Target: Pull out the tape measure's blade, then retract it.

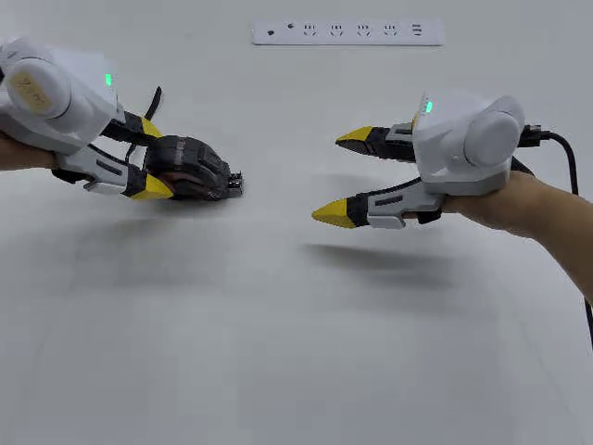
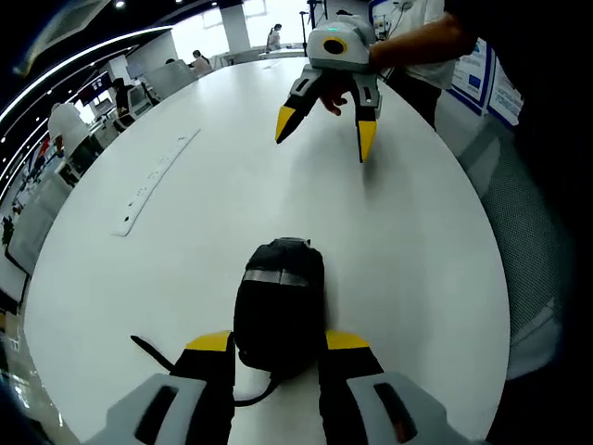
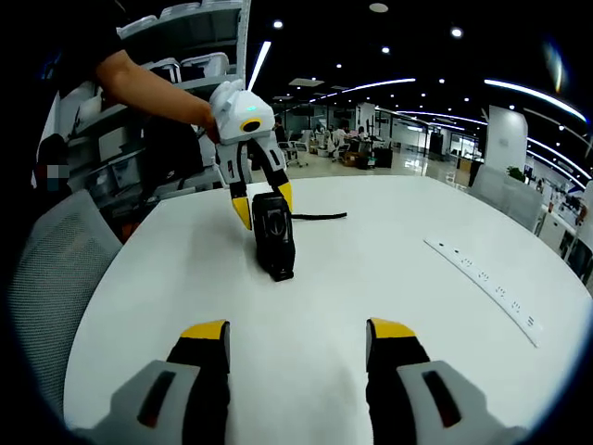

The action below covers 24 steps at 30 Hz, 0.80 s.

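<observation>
A black tape measure (image 1: 190,168) rests on the white table, its blade tip facing right. My left gripper (image 1: 153,158) is shut on its body, one yellow tip on either side. From the left gripper view the tape measure (image 2: 279,306) sits between the yellow fingertips (image 2: 211,341), and a thin black strap trails from it. My right gripper (image 1: 343,174) hovers open to the right, well apart from the case. In the right gripper view the tape measure (image 3: 273,233) lies ahead beyond the open right gripper (image 3: 298,334), with the left gripper (image 3: 261,206) clamped on it.
A white power strip (image 1: 348,32) lies at the far edge of the table, also seen as a power strip (image 3: 482,277) to the right. An office chair (image 3: 56,278) stands by the table edge. The table (image 1: 278,352) is bare in front of me.
</observation>
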Motion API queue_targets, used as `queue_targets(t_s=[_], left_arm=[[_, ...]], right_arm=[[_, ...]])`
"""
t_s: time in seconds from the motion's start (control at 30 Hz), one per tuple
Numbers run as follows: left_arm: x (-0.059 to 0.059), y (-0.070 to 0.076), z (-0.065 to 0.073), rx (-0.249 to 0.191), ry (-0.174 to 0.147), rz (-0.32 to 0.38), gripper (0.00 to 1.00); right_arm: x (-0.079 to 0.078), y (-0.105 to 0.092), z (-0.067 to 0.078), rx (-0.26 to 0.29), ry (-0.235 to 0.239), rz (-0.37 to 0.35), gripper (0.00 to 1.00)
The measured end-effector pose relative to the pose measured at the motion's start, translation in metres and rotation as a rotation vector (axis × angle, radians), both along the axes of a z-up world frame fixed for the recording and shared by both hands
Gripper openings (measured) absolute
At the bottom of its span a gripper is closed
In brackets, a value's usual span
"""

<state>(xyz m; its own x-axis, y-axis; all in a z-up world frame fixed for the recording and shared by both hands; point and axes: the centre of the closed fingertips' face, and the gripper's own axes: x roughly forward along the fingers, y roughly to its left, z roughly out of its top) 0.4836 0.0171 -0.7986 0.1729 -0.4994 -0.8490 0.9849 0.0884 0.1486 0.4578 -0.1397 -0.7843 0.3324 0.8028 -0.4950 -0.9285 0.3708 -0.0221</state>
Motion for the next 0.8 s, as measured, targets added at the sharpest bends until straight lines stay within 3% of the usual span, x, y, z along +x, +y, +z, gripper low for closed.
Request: queue_targets(t_s=[0.17, 0.37, 0.8], left_arm=[[0.0, 0.0, -0.003, 0.018, -0.005, -0.009, 0.3], [0.001, 0.002, -0.004, 0.014, 0.036, 0.02, 0.28], [0.001, 0.003, -0.006, 0.033, 0.063, 0.022, 0.28]], right_arm=[[0.005, 0.008, -0.006, -0.008, -0.002, 0.006, 0.56], [0.005, 0.022, -0.013, -0.017, -0.007, 0.038, 0.5], [0.009, 0.056, -0.021, -0.031, -0.004, 0.107, 0.4]])
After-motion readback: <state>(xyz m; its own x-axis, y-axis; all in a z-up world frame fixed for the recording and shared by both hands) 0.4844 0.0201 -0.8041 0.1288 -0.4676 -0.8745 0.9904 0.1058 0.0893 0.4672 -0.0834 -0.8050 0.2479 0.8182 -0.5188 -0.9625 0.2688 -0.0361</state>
